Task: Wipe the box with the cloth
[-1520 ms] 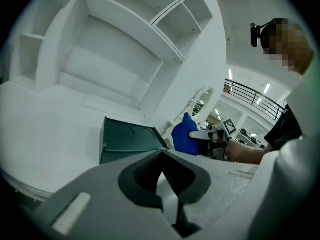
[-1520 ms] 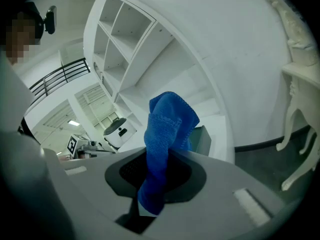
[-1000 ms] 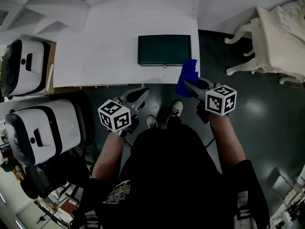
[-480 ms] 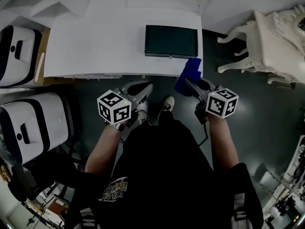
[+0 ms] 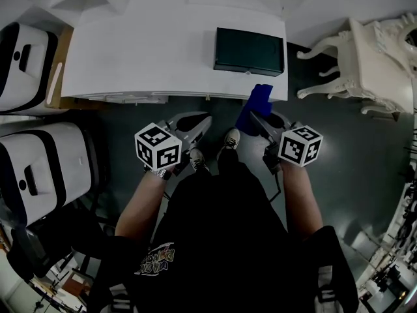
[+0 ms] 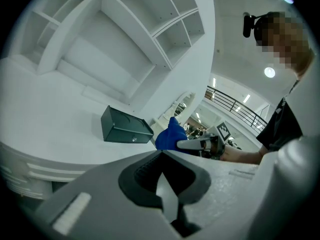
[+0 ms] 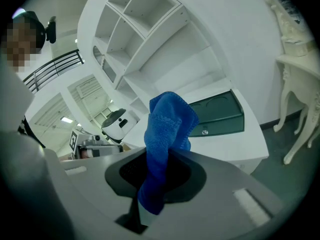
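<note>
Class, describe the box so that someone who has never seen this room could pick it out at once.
Find the large white table. Near its right front corner lies the box, low and rectangular. It is the only dark green thing on that white top, with a small round lock on its front.

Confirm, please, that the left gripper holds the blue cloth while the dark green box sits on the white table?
Not quite: the right gripper holds the blue cloth, as the right gripper view shows; the dark green box does sit on the white table.
</note>
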### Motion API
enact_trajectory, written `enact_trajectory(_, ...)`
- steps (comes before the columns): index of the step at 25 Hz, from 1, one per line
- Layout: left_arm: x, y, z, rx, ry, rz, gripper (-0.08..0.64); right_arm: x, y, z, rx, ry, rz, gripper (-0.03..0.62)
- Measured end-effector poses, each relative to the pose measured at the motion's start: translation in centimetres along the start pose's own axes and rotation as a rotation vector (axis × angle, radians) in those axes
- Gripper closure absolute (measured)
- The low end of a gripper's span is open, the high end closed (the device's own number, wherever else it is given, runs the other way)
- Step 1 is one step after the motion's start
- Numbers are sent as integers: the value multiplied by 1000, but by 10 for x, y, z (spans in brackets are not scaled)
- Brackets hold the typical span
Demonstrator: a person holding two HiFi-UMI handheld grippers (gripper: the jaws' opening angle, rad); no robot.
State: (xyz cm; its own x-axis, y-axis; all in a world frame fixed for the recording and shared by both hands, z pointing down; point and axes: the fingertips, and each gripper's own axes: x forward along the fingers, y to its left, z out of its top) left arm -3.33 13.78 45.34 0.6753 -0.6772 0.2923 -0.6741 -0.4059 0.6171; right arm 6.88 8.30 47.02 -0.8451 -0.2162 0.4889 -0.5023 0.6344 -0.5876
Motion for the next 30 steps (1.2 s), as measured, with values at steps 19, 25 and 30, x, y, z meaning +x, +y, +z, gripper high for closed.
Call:
enact_trajectory(19,-19,-21,-28,13,20,-89,560,-17,31,-41,8,-28,-69,500)
enact_trajectory(25,-21,-28,-32,23,25,-89,560,-23,34,-48,15,-37,-70,500)
enact_trajectory(30,-19,-39,-40,53,52,-95,560,-30,30,-53,22,-44,-78,500)
